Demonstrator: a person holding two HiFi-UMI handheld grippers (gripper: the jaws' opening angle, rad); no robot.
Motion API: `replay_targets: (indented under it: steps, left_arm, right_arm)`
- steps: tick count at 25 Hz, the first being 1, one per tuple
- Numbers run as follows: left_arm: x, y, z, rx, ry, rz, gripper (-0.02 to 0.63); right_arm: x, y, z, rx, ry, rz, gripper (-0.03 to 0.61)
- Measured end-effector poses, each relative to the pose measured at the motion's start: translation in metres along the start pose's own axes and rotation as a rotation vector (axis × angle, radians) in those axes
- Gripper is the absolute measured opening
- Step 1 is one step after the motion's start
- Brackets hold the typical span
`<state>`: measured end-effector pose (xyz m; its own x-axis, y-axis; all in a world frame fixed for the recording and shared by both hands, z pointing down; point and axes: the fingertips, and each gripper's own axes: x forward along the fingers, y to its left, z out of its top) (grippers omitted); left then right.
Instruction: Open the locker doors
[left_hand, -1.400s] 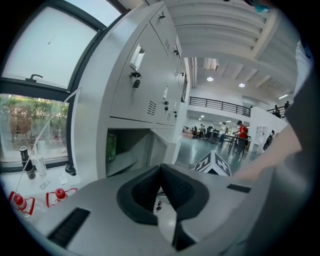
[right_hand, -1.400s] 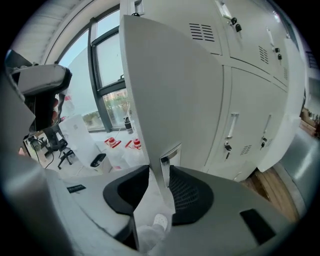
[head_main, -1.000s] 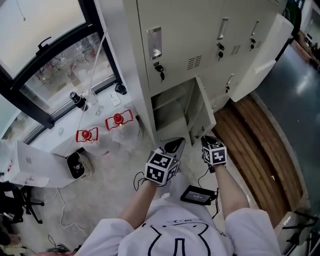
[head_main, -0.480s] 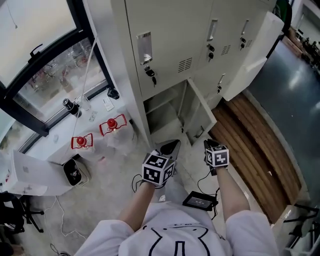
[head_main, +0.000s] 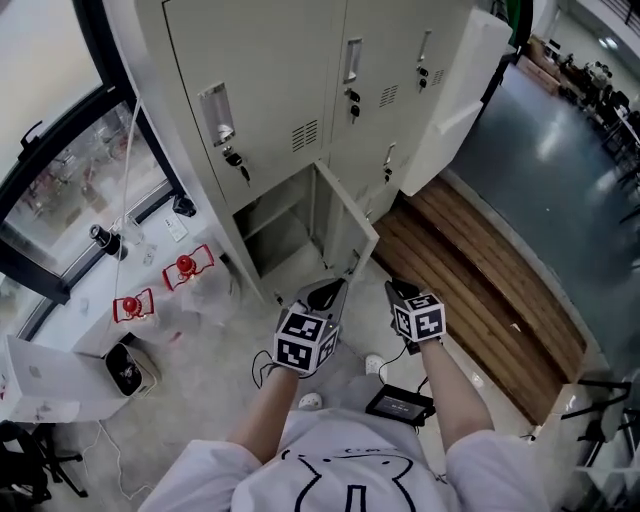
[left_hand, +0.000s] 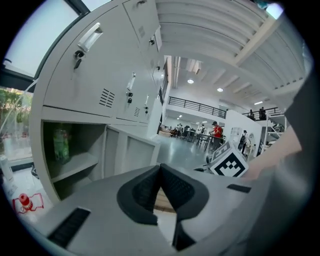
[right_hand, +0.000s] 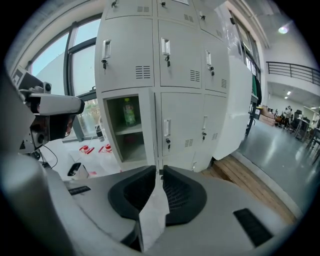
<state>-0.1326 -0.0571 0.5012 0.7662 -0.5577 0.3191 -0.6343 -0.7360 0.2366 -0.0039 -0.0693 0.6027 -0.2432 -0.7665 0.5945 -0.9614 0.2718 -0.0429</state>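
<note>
The grey lockers (head_main: 290, 80) stand ahead of me. One lower compartment (head_main: 272, 238) is open, its door (head_main: 345, 225) swung out to the right, and a green bottle (right_hand: 129, 111) stands on its shelf. A tall door (head_main: 455, 90) further right also hangs open. The other doors, each with a handle and a key (head_main: 218, 110), are closed. My left gripper (head_main: 325, 295) is shut and empty, well short of the lockers. Beside it my right gripper (head_main: 398, 292) is shut on a thin white paper-like strip (right_hand: 151, 212).
Two red objects (head_main: 187, 267) lie on the pale floor by the window (head_main: 60, 190). A black device with a cable (head_main: 400, 405) sits at my feet. A wooden platform (head_main: 480, 280) runs along the right. A white box (head_main: 45, 380) stands at lower left.
Both grippers have shifted to the right relative to the lockers and risen a little. The open lower compartment now lies further left in the head view. Neither pair of jaws has visibly changed.
</note>
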Motion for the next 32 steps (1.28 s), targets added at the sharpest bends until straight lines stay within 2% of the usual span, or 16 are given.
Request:
replay_targets:
  steps: [4, 8, 14, 21, 25, 32]
  left_arm:
    - [0.019, -0.016, 0.006, 0.061, 0.019, 0.027, 0.021]
    - [0.037, -0.026, 0.028, 0.06, -0.009, 0.085, 0.021]
    - [0.044, -0.022, 0.063, 0.079, -0.063, 0.271, 0.021]
    - [0.046, -0.03, 0.079, -0.018, -0.117, 0.485, 0.021]
    - [0.044, -0.04, 0.075, -0.023, -0.105, 0.55, 0.021]
    - [0.039, -0.033, 0.097, -0.026, -0.128, 0.645, 0.021]
  right_arm:
    - [-0.005, -0.016, 0.011, -0.016, -0.029, 0.038, 0.054]
    - [-0.008, -0.032, 0.022, -0.049, -0.05, 0.114, 0.054]
    - [-0.009, -0.056, 0.02, -0.182, -0.024, 0.255, 0.054]
    - [-0.009, -0.072, 0.034, -0.289, -0.02, 0.416, 0.054]
    - [-0.002, -0.068, 0.043, -0.331, -0.034, 0.481, 0.054]
    - [0.023, -0.052, 0.064, -0.353, -0.065, 0.547, 0.054]
